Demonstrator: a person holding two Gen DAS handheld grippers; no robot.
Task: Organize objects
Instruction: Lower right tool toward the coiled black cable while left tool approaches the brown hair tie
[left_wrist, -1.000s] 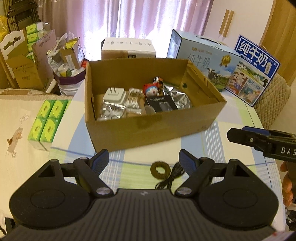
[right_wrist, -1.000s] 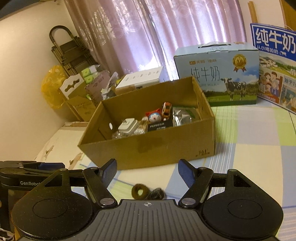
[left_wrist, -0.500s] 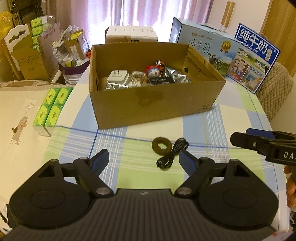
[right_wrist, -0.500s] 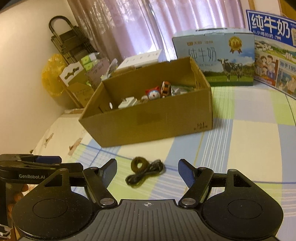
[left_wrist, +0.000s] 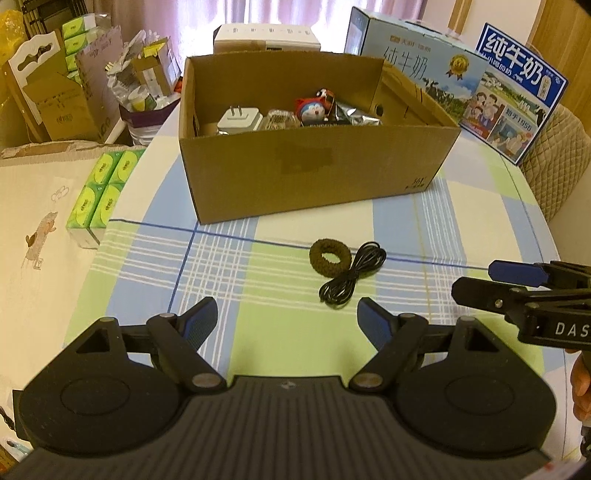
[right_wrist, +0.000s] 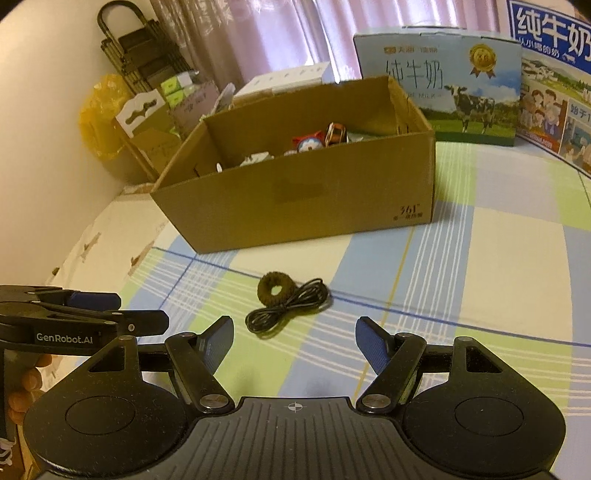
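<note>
The cardboard box (left_wrist: 314, 173) stands at twelve o'clock on the checked surface (left_wrist: 229, 280), open-topped and already holding a white plug adapter (left_wrist: 238, 120), a small blue-and-red figure (left_wrist: 310, 109) and foil packets. It looks light but bulky, best left where it stands.

The coiled black cable (left_wrist: 352, 277) lies in front of the box, touching the brown hair tie (left_wrist: 330, 256) on its right. The cable should be light, limp and springy; a pinch across the narrow waist of the coil would likely keep the loops together. The hair tie is soft and fuzzy, easy to grip anywhere on its ring.

From the left hand-held gripper (left_wrist: 286, 321), both lie near at about one o'clock; from the right hand-held gripper (right_wrist: 294, 339), near at about eleven. Both have their jaws spread wide and hold nothing.
</note>
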